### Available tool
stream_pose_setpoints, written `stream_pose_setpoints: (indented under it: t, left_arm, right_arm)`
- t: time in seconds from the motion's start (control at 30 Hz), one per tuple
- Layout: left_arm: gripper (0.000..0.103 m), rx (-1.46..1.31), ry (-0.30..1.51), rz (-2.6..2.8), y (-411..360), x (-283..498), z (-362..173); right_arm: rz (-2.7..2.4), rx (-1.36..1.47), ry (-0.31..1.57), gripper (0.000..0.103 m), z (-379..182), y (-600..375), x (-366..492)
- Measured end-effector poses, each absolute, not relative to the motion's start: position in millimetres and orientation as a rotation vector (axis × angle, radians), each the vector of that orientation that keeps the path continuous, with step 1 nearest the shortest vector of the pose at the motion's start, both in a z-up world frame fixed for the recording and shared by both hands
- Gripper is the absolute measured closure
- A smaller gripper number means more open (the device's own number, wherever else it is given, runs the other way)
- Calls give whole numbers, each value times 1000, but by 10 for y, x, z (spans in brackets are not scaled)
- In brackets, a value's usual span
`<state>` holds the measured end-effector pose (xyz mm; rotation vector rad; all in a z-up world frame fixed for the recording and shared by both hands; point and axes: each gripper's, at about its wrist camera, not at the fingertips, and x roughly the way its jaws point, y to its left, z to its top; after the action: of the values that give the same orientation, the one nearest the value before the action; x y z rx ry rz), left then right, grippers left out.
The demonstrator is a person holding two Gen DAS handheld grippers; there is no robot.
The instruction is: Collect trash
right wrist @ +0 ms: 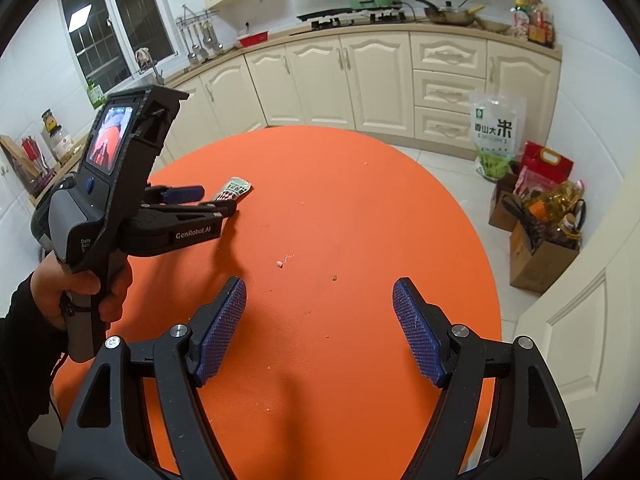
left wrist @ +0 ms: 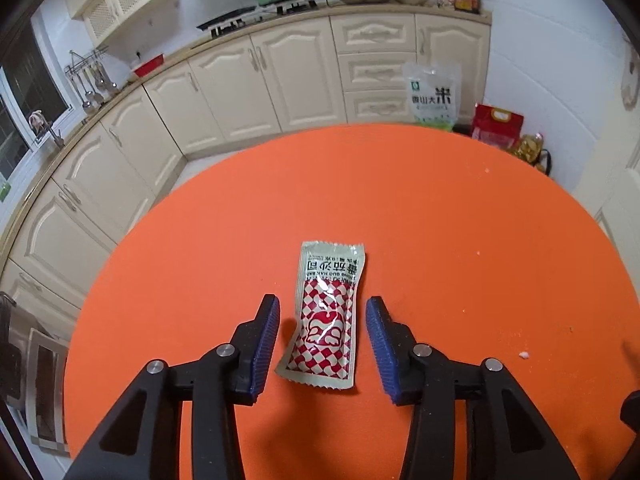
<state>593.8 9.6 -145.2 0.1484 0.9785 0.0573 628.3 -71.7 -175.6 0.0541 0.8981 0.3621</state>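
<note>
A ketchup sachet [left wrist: 326, 316], pale with a red-and-white checked print, lies flat on the round orange table [left wrist: 440, 208]. My left gripper [left wrist: 323, 304] is open, its blue-padded fingers on either side of the sachet's near half, not touching it. In the right wrist view the left gripper [right wrist: 216, 198] shows at the table's left side with the sachet [right wrist: 234, 189] sticking out past its fingertips. My right gripper [right wrist: 319, 286] is open and empty above the table's near middle [right wrist: 340, 208].
Small crumbs [right wrist: 282, 262] lie on the table, one white bit [left wrist: 524, 355] to the sachet's right. Cream kitchen cabinets [left wrist: 280, 80] run behind. A rice bag [right wrist: 496, 136], a red bag [right wrist: 548, 164] and a cardboard box with oil bottles [right wrist: 544, 248] stand on the floor at right.
</note>
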Motion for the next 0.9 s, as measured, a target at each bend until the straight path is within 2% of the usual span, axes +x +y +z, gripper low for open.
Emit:
stream_pose_setpoints:
  t: [0.03, 0.2, 0.23, 0.63, 0.73, 0.83, 0.9]
  left_arm:
    - [79, 137, 986, 34, 89, 5939, -1447]
    - [94, 156, 979, 37, 150, 5995, -1358]
    - [103, 156, 976, 24, 146, 5979, -1343]
    - [103, 127, 945, -28, 232, 5467, -945]
    - [101, 119, 949, 40, 375, 5460, -935]
    - [90, 101, 982, 65, 499, 5559, -1018]
    - [89, 74, 1001, 56, 540, 5650, -1081]
  right_arm:
    - [362, 58, 898, 30, -1757, -722, 6290]
    - [357, 65, 902, 30, -1767, -738, 6286]
    - [355, 64, 905, 30, -1771, -740, 6275]
    - [345, 79, 900, 30, -1621, -832, 5955]
    - [341, 65, 889, 30, -1548, -848, 5848]
    - [341, 61, 872, 29, -1498, -874, 5785]
    - [344, 65, 870, 29, -1506, -869, 5790]
